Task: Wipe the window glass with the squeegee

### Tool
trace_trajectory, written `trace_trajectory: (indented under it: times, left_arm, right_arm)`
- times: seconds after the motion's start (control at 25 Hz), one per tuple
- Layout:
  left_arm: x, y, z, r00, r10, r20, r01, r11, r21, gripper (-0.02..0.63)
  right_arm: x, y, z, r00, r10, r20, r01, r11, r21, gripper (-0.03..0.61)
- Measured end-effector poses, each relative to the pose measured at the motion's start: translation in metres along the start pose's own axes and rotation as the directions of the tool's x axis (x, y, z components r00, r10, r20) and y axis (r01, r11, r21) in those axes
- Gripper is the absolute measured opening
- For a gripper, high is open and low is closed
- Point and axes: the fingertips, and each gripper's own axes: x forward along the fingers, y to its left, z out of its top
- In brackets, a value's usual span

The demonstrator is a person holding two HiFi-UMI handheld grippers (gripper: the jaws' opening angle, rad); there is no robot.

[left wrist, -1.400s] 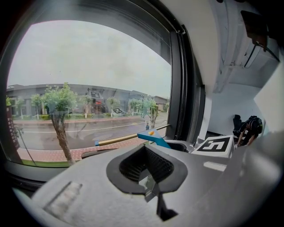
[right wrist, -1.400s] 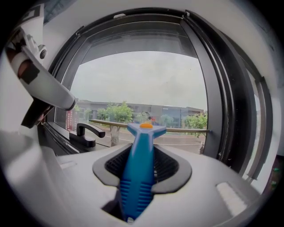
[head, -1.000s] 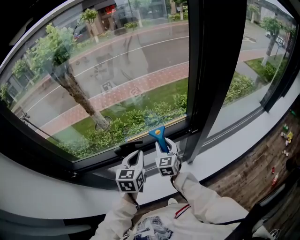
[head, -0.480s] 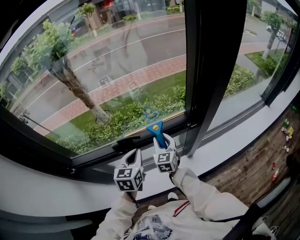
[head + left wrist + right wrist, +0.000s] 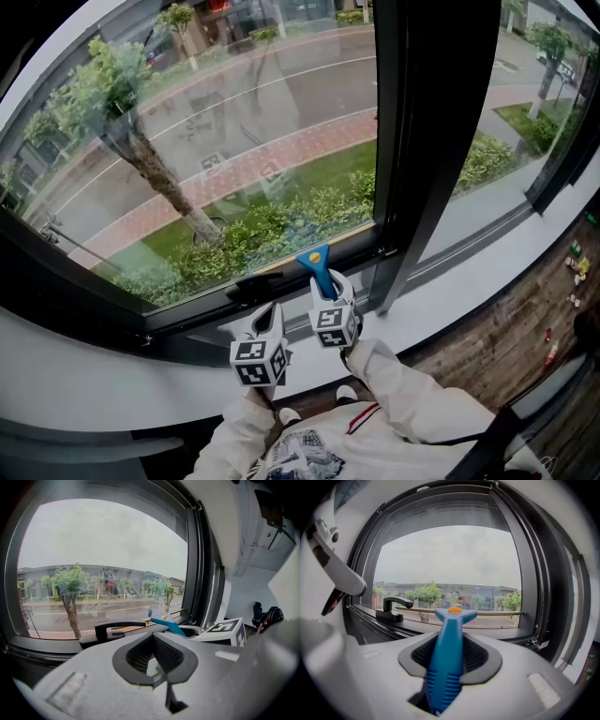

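Observation:
The blue squeegee (image 5: 316, 266) stands upright in my right gripper (image 5: 330, 292), which is shut on its ribbed handle (image 5: 446, 677). Its head with an orange dot (image 5: 454, 613) points at the lower edge of the window glass (image 5: 234, 141), close to the bottom frame. I cannot tell whether the blade touches the glass. My left gripper (image 5: 271, 317) sits just left of the right one, shut with nothing in it (image 5: 153, 654). From there the squeegee (image 5: 168, 624) shows to its right.
A black window handle (image 5: 255, 281) sits on the bottom frame just left of the squeegee. A thick black mullion (image 5: 427, 141) bounds the pane on the right. A white sill (image 5: 469, 286) runs below, with wood floor (image 5: 525, 328) and small objects (image 5: 572, 267) beyond.
Both grippers stay in about the same place by the bottom frame. Only the view has shifted slightly.

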Motion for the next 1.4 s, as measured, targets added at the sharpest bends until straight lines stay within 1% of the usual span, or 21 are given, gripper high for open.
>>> trace_trajectory:
  times: [0.12,0.24,0.36,0.6,0.64,0.72,0.8,0.84,0.92,1.0,1.08,1.16,1.24,1.32,1.4]
  left_arm:
    - [-0.004,0.005,-0.004,1.0,-0.001,0.001,0.001,1.0,-0.004,0.002]
    - [-0.01,0.013,-0.004,1.0,-0.002,0.014,0.002,1.0,-0.004,0.002]
    - [-0.024,0.028,0.004,0.999,0.006,0.046,-0.006,1.0,0.007,0.002]
    - [-0.07,0.082,0.029,0.989,0.035,0.141,-0.039,0.999,0.032,0.002]
    - [-0.081,0.093,0.035,0.986,0.045,0.158,-0.053,0.998,0.046,0.002]
    - [-0.104,0.117,0.054,0.975,0.084,0.204,-0.106,0.989,0.1,0.001]
    - [-0.128,0.139,0.087,0.954,0.114,0.278,-0.161,0.975,0.154,0.0]
    - [-0.14,0.149,0.107,0.94,0.118,0.32,-0.18,0.969,0.169,0.0]
    - [-0.168,0.172,0.148,0.911,0.118,0.395,-0.202,0.963,0.177,0.0]
    - [-0.197,0.196,0.186,0.883,0.121,0.454,-0.221,0.96,0.173,0.0]
    - [-0.224,0.216,0.222,0.855,0.122,0.504,-0.239,0.955,0.174,0.0]
    - [-0.249,0.231,0.256,0.826,0.119,0.55,-0.258,0.949,0.181,0.0]
    - [-0.27,0.239,0.289,0.803,0.108,0.586,-0.266,0.945,0.191,0.0]
    - [-0.288,0.242,0.323,0.779,0.092,0.621,-0.267,0.943,0.196,0.0]
    - [-0.305,0.245,0.354,0.747,0.086,0.659,-0.278,0.941,0.192,0.0]
  right_arm:
    - [-0.005,-0.001,0.01,0.999,-0.014,0.031,0.014,1.0,0.008,0.143]
    - [-0.014,-0.004,0.032,0.997,-0.043,0.058,0.042,0.999,0.013,0.143]
    - [-0.023,0.002,0.052,0.995,-0.072,0.073,0.074,0.997,-0.024,0.143]
    - [-0.052,0.023,0.122,0.976,-0.111,0.187,0.117,0.993,-0.018,0.143]
    - [-0.056,0.03,0.137,0.972,-0.116,0.206,0.12,0.993,-0.01,0.143]
    - [-0.063,0.046,0.17,0.96,-0.116,0.253,0.121,0.993,-0.002,0.143]
    - [-0.066,0.067,0.21,0.945,-0.104,0.311,0.112,0.994,-0.01,0.143]
    - [-0.065,0.079,0.234,0.935,-0.091,0.342,0.103,0.995,-0.017,0.143]
    - [-0.067,0.11,0.285,0.909,-0.063,0.412,0.083,0.996,-0.03,0.143]
    - [-0.072,0.143,0.336,0.875,-0.053,0.481,0.079,0.996,-0.035,0.143]
    - [-0.078,0.173,0.38,0.843,-0.059,0.535,0.088,0.996,-0.029,0.143]
    - [-0.081,0.2,0.419,0.817,-0.055,0.573,0.082,0.996,-0.023,0.143]
    - [-0.084,0.225,0.459,0.792,-0.04,0.609,0.07,0.997,-0.026,0.143]
    - [-0.087,0.243,0.498,0.766,-0.031,0.642,0.075,0.996,-0.041,0.143]
    - [-0.09,0.253,0.535,0.747,-0.035,0.664,0.096,0.994,-0.057,0.143]
